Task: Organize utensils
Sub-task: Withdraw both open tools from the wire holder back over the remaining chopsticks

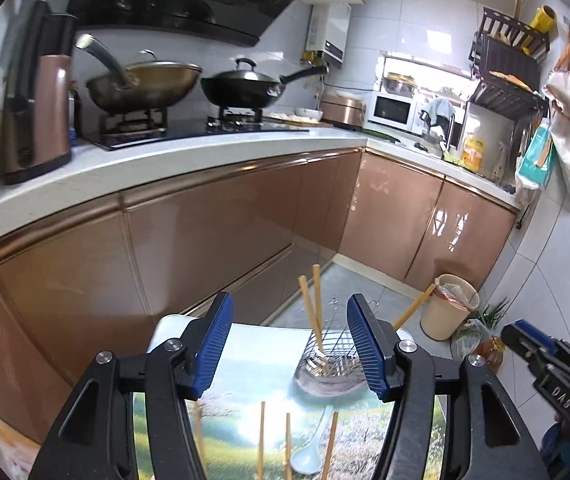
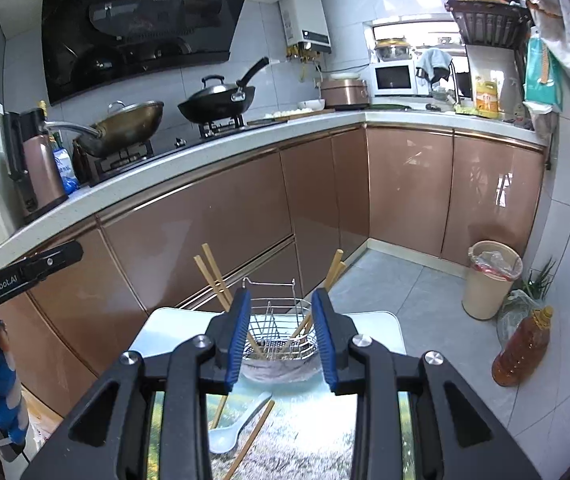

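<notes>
Inside wire rack [image 2: 277,332], chopsticks [image 2: 215,276] stand tilted; spoon [image 2: 231,430] lies outside.

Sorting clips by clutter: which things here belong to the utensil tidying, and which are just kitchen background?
Job:
wire utensil basket
chopsticks standing in it
loose chopsticks on the mat
white spoon
left gripper, open, empty
right gripper, open, empty

Background:
woks
thermos
microwave
bin
oil bottle

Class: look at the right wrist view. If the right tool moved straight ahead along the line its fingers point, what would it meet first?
Most likely the wire utensil basket, which stands on the table directly ahead of the right tool, framed between its open fingers, with chopsticks leaning in it. Nothing shows between them, though depth is hard to judge.
</notes>
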Motion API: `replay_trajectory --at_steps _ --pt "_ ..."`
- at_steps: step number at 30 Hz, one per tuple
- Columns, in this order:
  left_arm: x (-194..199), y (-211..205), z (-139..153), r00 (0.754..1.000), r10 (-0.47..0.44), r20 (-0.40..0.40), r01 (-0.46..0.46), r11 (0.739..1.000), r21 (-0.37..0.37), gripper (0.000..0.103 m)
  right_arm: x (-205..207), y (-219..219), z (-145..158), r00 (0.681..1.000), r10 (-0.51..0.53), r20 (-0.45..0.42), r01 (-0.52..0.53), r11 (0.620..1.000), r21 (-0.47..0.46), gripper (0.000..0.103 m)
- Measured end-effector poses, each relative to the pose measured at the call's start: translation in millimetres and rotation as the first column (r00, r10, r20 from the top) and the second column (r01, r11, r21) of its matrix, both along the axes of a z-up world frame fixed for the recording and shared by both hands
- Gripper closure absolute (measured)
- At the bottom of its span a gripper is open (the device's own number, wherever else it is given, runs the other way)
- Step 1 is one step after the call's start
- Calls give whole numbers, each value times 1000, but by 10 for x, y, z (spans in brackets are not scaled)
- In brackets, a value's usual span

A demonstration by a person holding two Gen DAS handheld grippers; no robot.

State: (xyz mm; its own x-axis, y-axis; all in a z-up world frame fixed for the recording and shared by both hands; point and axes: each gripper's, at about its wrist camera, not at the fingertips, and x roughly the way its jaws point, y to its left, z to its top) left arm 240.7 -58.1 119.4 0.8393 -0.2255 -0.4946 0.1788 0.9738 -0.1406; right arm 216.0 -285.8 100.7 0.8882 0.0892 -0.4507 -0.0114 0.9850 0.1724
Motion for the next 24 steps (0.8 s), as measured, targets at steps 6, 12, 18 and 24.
replay_trajectory --at_steps 6,12,18,24 --pt "-388 200 118 999 24 21 -25 1000 16 44 -429 101 187 1000 0 27 0 1000 -24 73" --pt "-731 357 240 998 35 49 -36 999 11 44 -783 158 368 998 -1 67 3 999 -35 73" --pt "-994 450 299 996 45 73 -45 999 0 39 -1080 163 464 995 -11 96 15 999 -36 73" --pt "-1213 537 263 994 58 92 -58 998 -2 32 -1270 139 431 994 -26 106 28 999 -17 68"
